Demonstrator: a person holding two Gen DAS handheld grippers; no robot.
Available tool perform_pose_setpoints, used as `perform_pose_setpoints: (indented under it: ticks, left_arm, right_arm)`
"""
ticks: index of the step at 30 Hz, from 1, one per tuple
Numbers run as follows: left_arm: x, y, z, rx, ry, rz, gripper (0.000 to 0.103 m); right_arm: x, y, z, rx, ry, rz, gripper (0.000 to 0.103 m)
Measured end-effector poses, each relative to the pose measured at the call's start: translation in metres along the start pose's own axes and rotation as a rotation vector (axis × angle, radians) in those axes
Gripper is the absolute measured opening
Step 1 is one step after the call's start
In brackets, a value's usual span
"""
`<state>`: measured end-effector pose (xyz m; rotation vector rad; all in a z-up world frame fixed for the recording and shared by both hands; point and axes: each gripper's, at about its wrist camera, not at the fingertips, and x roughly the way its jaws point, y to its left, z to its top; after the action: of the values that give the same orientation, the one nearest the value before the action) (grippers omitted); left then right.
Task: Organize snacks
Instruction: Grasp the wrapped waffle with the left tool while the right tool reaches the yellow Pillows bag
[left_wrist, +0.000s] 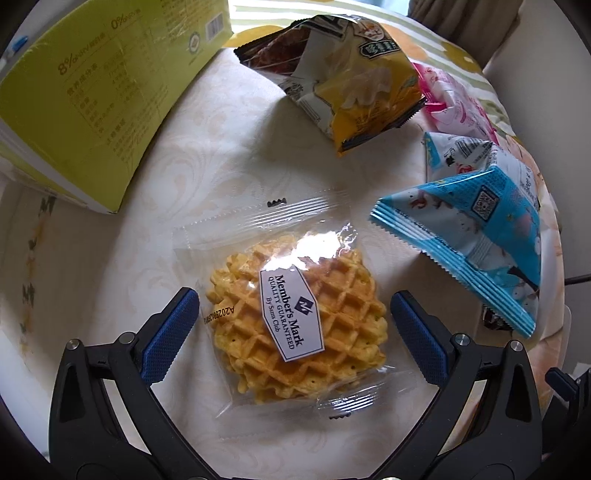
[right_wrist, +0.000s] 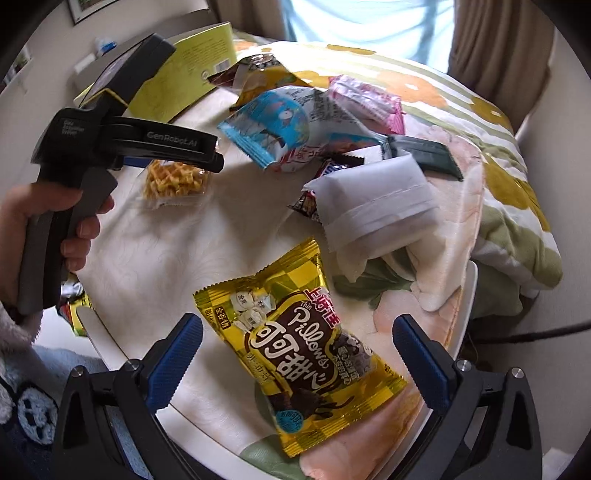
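Observation:
A clear-wrapped waffle with a white label lies on the cream cloth. My left gripper is open, its blue pads on either side of the waffle, just above it. The waffle also shows in the right wrist view, under the left gripper's body. My right gripper is open, straddling a gold Pillows packet lying flat near the table's front edge.
A yellow-green box stands at the back left. Loose packets lie behind: yellow, pink, blue, white, dark green. A flowered blanket drapes the right side. The table edge is near right.

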<state>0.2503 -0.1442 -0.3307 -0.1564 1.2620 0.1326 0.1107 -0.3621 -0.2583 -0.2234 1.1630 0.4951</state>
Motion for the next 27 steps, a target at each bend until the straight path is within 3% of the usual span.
perform_pose_setpoints:
  ticks: [7, 14, 27]
  left_arm:
    - [0.008, -0.001, 0.000, 0.042, 0.017, 0.031, 0.098]
    - [0.001, 0.006, -0.004, 0.075, 0.014, 0.019, 0.080]
    - [-0.013, -0.003, -0.010, 0.128, 0.021, -0.012, 0.076]
  right_arm:
    - [0.012, -0.008, 0.002, -0.039, 0.013, 0.045, 0.102]
    - [0.016, -0.001, 0.001, -0.112, 0.023, 0.065, 0.102]
    - [0.032, 0.005, -0.002, -0.168, 0.066, 0.083, 0.100]
